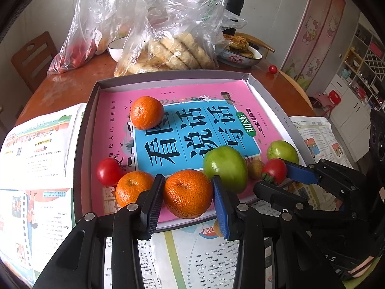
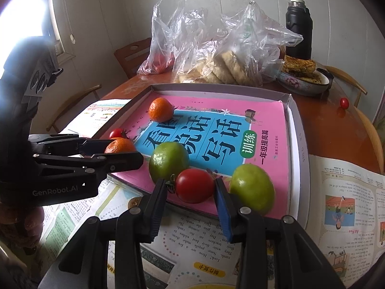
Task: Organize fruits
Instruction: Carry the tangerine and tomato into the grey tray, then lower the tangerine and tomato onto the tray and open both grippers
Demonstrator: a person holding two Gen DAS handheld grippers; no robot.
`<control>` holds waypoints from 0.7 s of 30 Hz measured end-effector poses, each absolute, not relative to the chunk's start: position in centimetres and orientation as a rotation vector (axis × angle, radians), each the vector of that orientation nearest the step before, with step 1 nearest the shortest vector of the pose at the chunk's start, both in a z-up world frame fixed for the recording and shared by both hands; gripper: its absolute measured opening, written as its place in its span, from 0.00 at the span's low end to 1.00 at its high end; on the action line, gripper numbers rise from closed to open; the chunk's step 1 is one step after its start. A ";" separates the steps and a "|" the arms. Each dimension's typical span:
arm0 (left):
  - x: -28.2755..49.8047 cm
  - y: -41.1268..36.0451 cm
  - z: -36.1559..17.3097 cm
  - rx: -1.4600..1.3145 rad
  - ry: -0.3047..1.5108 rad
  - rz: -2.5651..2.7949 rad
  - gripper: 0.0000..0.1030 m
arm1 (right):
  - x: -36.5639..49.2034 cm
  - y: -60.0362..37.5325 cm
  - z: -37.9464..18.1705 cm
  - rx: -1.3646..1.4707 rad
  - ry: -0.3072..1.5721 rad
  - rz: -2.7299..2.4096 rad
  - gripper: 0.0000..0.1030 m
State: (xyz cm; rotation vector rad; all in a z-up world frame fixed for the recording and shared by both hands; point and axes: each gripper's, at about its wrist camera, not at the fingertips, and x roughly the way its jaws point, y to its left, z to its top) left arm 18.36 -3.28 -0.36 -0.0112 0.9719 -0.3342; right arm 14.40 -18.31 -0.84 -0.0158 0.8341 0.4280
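A grey shallow box (image 1: 86, 125) holds a pink book with fruit on it. In the left wrist view my left gripper (image 1: 187, 195) is shut on an orange (image 1: 187, 192) at the book's near edge. Another orange (image 1: 131, 186) and a red tomato (image 1: 108, 172) lie to its left, a third orange (image 1: 146, 112) further back. Two green fruits (image 1: 226, 168) (image 1: 282, 150) lie to the right. In the right wrist view my right gripper (image 2: 192, 190) is shut on a red tomato (image 2: 195, 189), between the green fruits (image 2: 168, 162) (image 2: 252, 190).
Open printed books (image 2: 192, 245) lie on the round wooden table around the box. Behind stand plastic bags of flatbread (image 1: 168, 50) and red fruit (image 1: 74, 55), a white bowl (image 1: 116, 48), a dish of pancakes (image 1: 240, 53), a dark flask (image 1: 233, 4) and a loose cherry tomato (image 1: 272, 69).
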 end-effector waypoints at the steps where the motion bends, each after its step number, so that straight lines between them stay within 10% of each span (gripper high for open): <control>1: 18.4 -3.3 -0.4 -0.013 0.973 -0.336 0.39 | 14.4 -18.2 -0.9 -0.021 0.831 0.420 0.39; 21: 18.9 -3.5 -1.0 -0.022 0.983 -0.338 0.39 | 14.4 -17.7 -0.9 -0.012 0.827 0.466 0.41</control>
